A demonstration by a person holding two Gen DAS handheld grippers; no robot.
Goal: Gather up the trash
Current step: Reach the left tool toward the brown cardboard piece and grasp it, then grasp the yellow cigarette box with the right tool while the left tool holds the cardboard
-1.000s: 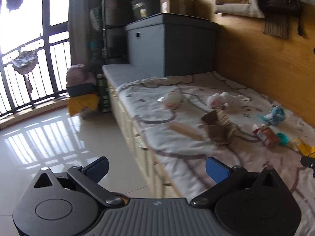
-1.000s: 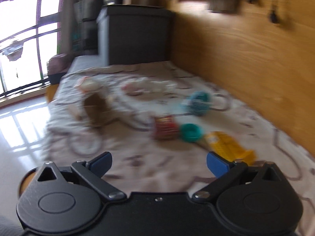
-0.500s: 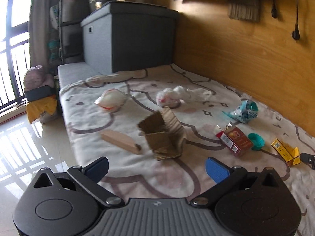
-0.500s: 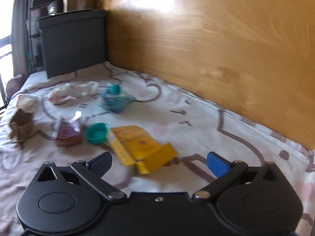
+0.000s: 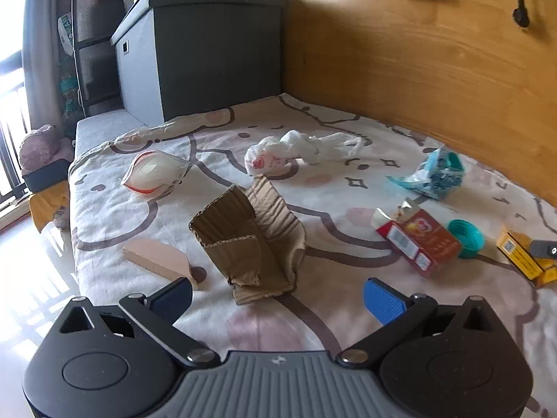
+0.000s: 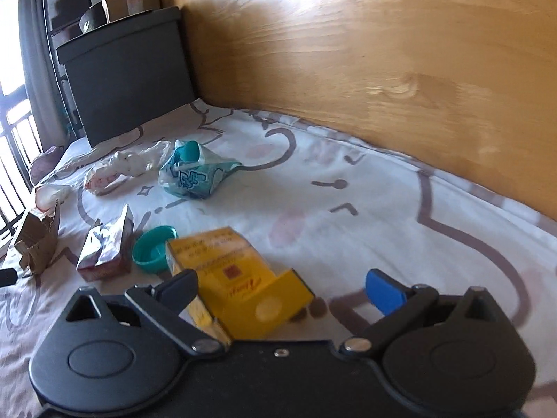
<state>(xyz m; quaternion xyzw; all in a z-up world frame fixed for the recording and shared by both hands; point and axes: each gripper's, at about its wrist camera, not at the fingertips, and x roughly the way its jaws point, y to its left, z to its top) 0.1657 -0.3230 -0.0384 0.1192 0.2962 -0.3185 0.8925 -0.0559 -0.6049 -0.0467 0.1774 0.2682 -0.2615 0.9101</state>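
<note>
Trash lies scattered on a patterned bedsheet (image 5: 341,195). My left gripper (image 5: 278,296) is open just short of a torn cardboard piece (image 5: 250,237). Beside it lie a wooden block (image 5: 156,261), a red carton (image 5: 421,240), a teal cap (image 5: 466,237), a teal wrapper (image 5: 435,174), a white plastic bag (image 5: 299,149) and a white-red pouch (image 5: 153,172). My right gripper (image 6: 282,287) is open over a yellow box (image 6: 236,275), which sits between its fingers. In the right wrist view the teal cap (image 6: 153,249), red carton (image 6: 106,247) and teal wrapper (image 6: 193,174) lie behind it.
A wooden wall panel (image 6: 383,52) runs along the bed's far side. A dark storage chest (image 5: 209,45) stands at the head end. The bed's near edge drops to a glossy tiled floor (image 5: 31,278), with a balcony railing (image 5: 10,139) beyond.
Both grippers have moved forward over the bed. The left closed in on the cardboard piece; the right swung toward the wall and came down over the yellow box.
</note>
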